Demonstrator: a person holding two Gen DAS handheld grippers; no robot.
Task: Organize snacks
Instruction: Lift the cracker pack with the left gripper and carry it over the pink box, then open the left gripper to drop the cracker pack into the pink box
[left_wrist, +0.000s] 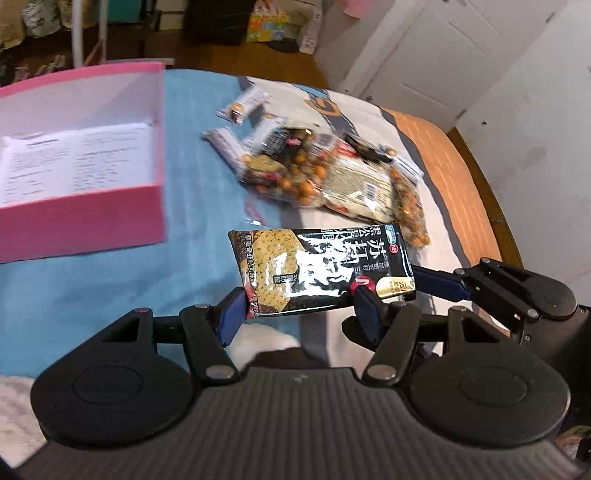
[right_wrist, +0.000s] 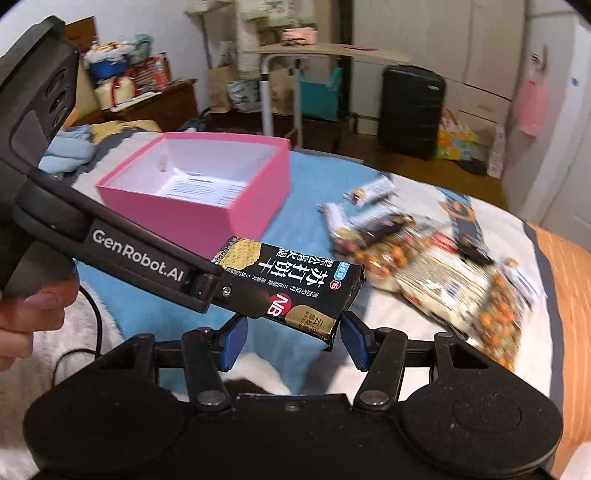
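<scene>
A black cracker pack (left_wrist: 321, 273) with a cracker picture hangs in the air over the bed. My left gripper (left_wrist: 299, 315) is shut across it, blue pads on both long edges. One finger (left_wrist: 443, 286) of the right gripper reaches the pack's right end. In the right wrist view the same cracker pack (right_wrist: 295, 280) has its near end between the pads of my right gripper (right_wrist: 293, 339), shut on it. The left gripper's finger (right_wrist: 243, 299) hides one contact. The open pink box (left_wrist: 92, 225) (right_wrist: 255, 199) stands to the left with a printed sheet (left_wrist: 74, 158) inside.
A pile of snack packs (left_wrist: 314, 166) (right_wrist: 424, 258) lies on the bed beyond the held pack. A blue cloth (left_wrist: 195, 184) covers the bed around the box. A hand (right_wrist: 22, 317) grips the left tool. A black suitcase (right_wrist: 410, 110) and a side table (right_wrist: 325, 51) stand behind.
</scene>
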